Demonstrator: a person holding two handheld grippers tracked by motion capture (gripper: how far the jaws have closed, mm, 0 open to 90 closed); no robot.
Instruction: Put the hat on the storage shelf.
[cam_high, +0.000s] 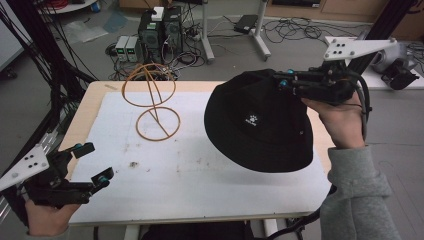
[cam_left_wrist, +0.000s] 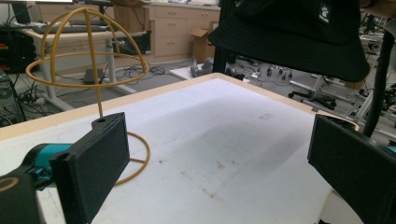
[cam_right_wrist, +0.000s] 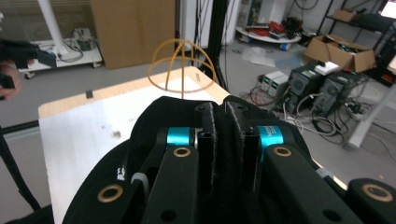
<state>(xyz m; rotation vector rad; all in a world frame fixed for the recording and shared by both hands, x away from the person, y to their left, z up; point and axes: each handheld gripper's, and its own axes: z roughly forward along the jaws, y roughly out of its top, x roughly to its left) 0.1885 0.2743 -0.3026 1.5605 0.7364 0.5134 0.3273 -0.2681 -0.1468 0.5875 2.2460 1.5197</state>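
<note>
The black fabric bucket hat with a small white logo (cam_high: 259, 122) hangs in the air over the right half of the table, its crown fabric pinched between the closed jaws of the right tool (cam_high: 281, 81), which a hand (cam_high: 340, 120) holds at the hat's far right edge. To its left, well apart, the yellow wire dome hat stand (cam_high: 152, 100) sits on the white sheet covering the wooden table (cam_high: 200, 170). The left tool (cam_high: 95, 162) hovers at the table's near left corner, jaws wide and holding nothing.
</note>
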